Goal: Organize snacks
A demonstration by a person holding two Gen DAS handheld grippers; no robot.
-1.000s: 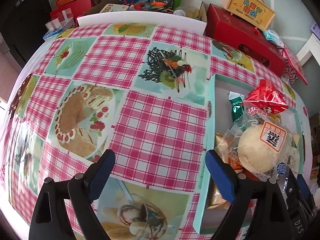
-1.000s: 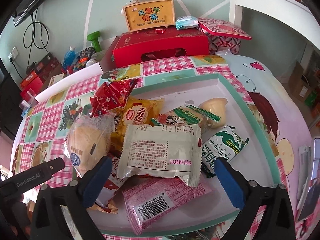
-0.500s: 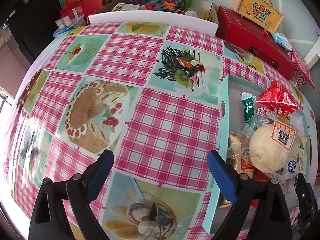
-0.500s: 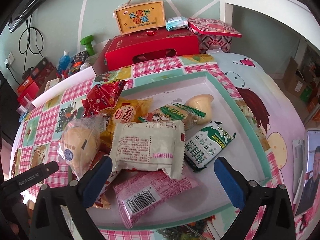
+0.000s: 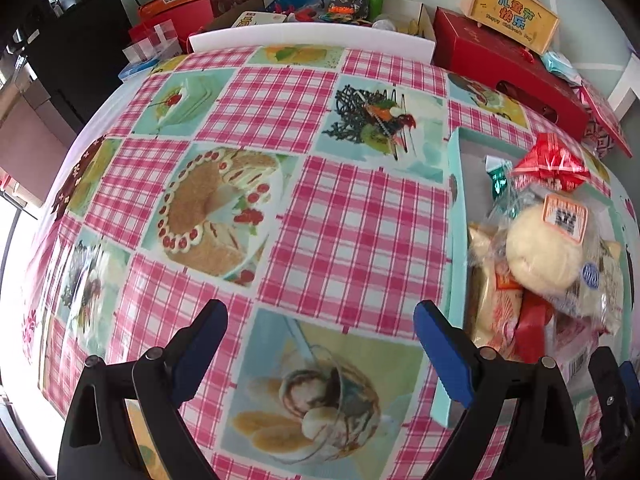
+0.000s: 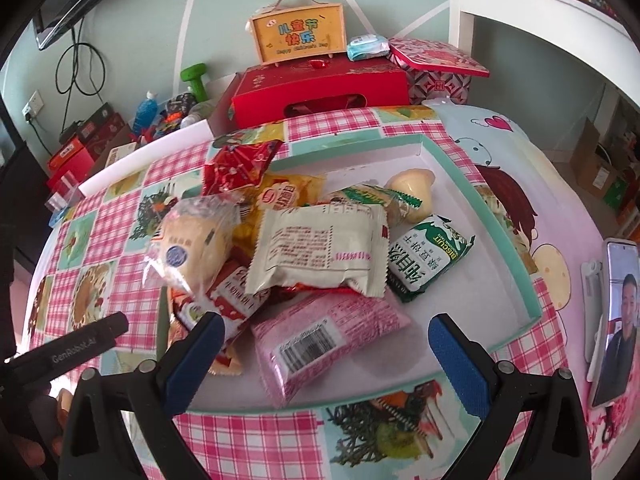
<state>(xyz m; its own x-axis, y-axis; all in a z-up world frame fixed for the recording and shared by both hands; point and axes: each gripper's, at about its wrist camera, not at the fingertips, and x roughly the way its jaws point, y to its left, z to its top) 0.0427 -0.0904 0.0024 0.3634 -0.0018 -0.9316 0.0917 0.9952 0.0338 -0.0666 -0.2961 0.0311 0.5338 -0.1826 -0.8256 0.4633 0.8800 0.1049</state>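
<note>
A shallow teal-rimmed tray (image 6: 496, 216) holds a heap of snack packets: a cream packet (image 6: 320, 248), a pink packet (image 6: 324, 340), a green biscuit packet (image 6: 430, 258), a red packet (image 6: 236, 166), a wrapped bun (image 6: 192, 240) and a jelly cup (image 6: 414, 188). My right gripper (image 6: 324, 360) is open and empty, held over the tray's near edge above the pink packet. My left gripper (image 5: 320, 344) is open and empty over the checked tablecloth, left of the tray (image 5: 454, 208). The bun (image 5: 544, 252) and red packet (image 5: 554, 160) show there too.
A red gift box (image 6: 320, 88), an orange gift case (image 6: 298, 36) and a patterned tin (image 6: 438, 68) stand behind the tray. A white board (image 5: 312, 42) lines the table's far edge with clutter behind. A phone (image 6: 614, 320) stands at the right.
Both grippers have drawn back and up a little from the table, so more of the tablecloth and tray shows. The snacks have not moved. Both jaws stay open.
</note>
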